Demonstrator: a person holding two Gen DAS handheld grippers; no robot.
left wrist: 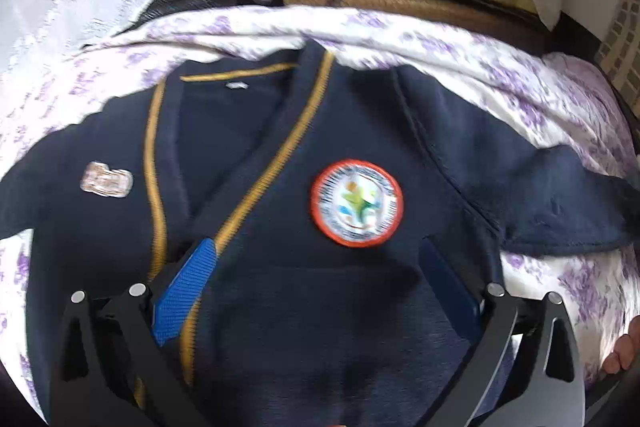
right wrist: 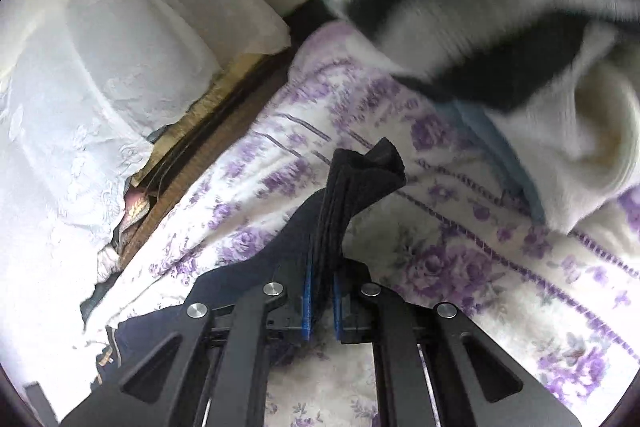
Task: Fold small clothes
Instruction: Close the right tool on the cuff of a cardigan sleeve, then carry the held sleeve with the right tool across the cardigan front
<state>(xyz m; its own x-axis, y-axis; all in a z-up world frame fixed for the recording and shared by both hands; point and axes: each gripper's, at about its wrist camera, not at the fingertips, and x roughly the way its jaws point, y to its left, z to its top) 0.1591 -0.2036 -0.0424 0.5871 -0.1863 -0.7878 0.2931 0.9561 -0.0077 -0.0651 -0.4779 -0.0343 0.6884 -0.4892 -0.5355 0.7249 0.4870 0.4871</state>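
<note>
A small navy cardigan (left wrist: 280,211) with yellow trim and a round red-rimmed badge (left wrist: 357,203) lies front up on the purple floral bedsheet (left wrist: 500,67). My left gripper (left wrist: 316,259) is open just above its chest, blue pads spread wide. Its right sleeve (left wrist: 568,211) stretches off to the right. In the right wrist view my right gripper (right wrist: 322,291) is shut on the bunched navy sleeve end (right wrist: 352,195), held above the sheet (right wrist: 460,267).
A black-and-white garment and a cream one (right wrist: 540,115) are piled at the upper right. A white lace-covered cushion (right wrist: 100,67) and a wooden bed edge (right wrist: 208,131) lie to the left. A bare foot (left wrist: 624,347) shows at the right edge.
</note>
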